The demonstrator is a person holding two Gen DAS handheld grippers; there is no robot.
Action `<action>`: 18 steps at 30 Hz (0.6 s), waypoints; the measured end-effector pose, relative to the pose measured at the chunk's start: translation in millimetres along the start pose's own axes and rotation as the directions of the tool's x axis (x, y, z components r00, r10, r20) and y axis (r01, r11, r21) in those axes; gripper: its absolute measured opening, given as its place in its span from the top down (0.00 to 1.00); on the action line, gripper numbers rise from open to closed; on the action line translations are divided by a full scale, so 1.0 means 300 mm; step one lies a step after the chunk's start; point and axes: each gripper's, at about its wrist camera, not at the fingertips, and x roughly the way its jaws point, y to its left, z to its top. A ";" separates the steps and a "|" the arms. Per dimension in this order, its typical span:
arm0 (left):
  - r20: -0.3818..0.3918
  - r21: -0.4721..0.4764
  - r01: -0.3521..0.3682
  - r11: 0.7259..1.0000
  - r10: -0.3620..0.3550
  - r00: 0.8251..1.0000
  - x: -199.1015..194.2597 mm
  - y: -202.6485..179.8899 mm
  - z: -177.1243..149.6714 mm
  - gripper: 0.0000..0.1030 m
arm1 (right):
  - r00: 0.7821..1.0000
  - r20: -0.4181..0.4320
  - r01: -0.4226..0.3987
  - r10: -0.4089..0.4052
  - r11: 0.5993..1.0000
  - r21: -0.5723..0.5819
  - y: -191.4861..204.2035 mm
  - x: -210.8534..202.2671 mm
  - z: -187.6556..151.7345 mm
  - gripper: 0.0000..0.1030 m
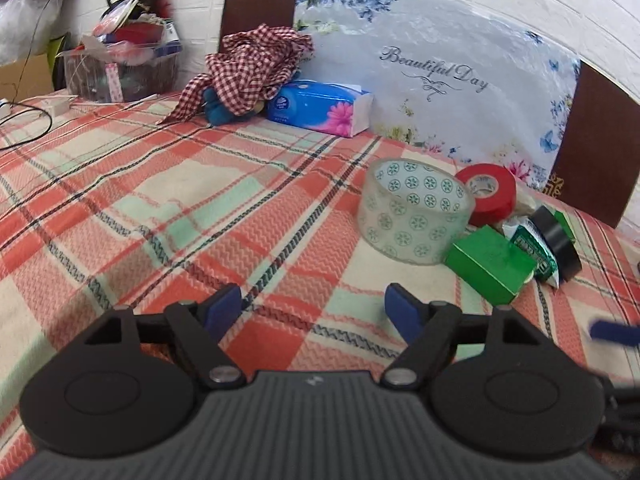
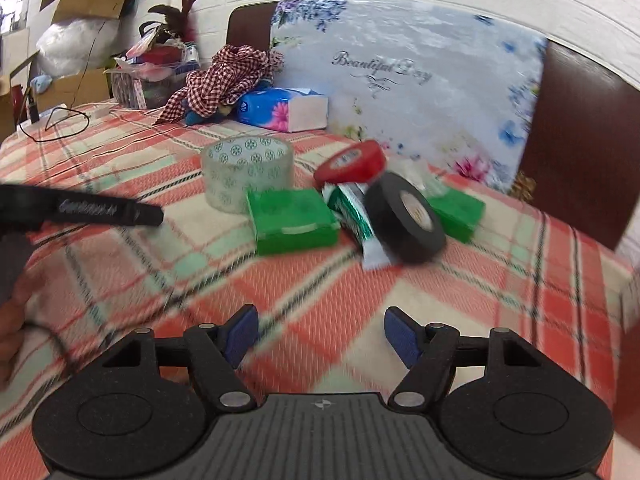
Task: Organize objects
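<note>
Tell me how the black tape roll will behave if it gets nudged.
The black tape roll stands tilted on its edge, leaning on the green foil packet, so a nudge would probably roll it or tip it flat. It looks stiff and fairly light. Its smooth side may slip.

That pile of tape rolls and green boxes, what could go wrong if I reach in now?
The black tape roll stands on edge, leaning on the foil packet; a nudge could send it rolling. The red tape roll sits tilted on the heap and may slide. Both views are blurred, so aiming is harder.
</note>
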 end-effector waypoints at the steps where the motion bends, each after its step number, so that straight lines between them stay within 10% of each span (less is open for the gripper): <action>1: 0.001 -0.001 0.009 1.000 -0.009 1.000 0.001 0.001 -0.001 0.22 | 1.000 0.001 -0.007 0.007 1.000 -0.007 0.004 0.030 0.022 0.32; 10: 0.011 -0.026 0.038 0.999 -0.037 0.999 0.001 0.014 -0.011 0.22 | 1.000 0.007 -0.029 0.029 1.000 0.012 0.031 0.173 0.115 0.24; 18: 0.011 -0.022 0.038 0.999 -0.038 0.999 0.003 0.014 -0.011 0.20 | 0.998 0.024 -0.056 0.056 0.998 -0.001 0.044 0.122 0.070 0.75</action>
